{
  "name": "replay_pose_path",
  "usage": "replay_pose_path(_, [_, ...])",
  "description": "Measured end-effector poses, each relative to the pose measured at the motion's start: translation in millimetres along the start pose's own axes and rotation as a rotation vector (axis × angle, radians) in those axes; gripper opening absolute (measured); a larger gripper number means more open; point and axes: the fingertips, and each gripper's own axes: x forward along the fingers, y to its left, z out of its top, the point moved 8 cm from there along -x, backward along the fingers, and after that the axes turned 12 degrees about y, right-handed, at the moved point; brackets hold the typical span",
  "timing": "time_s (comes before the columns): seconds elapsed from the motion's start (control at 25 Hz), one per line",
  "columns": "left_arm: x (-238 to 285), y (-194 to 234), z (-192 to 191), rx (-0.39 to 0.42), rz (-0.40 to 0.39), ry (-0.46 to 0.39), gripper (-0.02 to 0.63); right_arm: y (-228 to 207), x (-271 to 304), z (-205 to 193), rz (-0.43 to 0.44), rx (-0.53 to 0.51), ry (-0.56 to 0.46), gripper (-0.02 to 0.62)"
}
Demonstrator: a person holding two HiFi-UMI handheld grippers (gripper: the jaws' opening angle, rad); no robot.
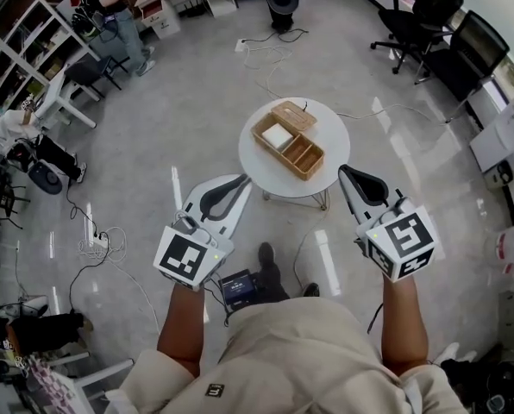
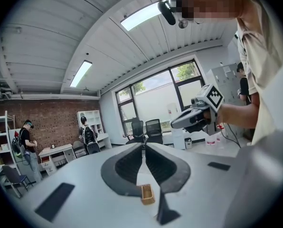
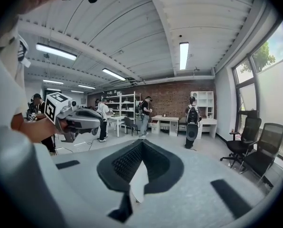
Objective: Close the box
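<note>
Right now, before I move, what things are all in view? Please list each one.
round table: one, white, centre of the floor.
wooden box: one, light brown, lid open, on the table.
white item: one, in a box compartment.
office chairs: two, black, upper right.
cables: several, dark and pale, floor beyond the table.
bystanders: two, upper left.
left gripper: one, white and black, jaws together, empty, lower left.
right gripper: one, white and black, jaws together, empty, lower right.

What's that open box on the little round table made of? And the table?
The box looks like light wood or bamboo: tan, matte, thin walls and dividers; grain too small to see. The table has a smooth, plain white top, perhaps laminate or painted board.
</note>
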Motion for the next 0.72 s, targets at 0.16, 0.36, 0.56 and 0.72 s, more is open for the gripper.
replay_pose_path(0.16, [21, 42, 4, 0.016, 0.001, -0.041, 0.021, -8, 22, 14, -0.055, -0.005, 0.012, -0.008])
replay_pose_path(0.36, [53, 96, 6, 0.055, -0.053, -0.078, 0.021, -21, 62, 36, -0.103, 0.010, 0.023, -0.008])
replay_pose_path(0.56, [76, 155, 4, 0.058, -0.066, -0.105, 0.021, -28, 108, 61, -0.128, 0.011, 0.026, -0.008])
replay_pose_path(0.72, [92, 188, -2, 0.055, -0.081, -0.109, 0.021, -31, 137, 71, -0.129, 0.011, 0.046, -0.008])
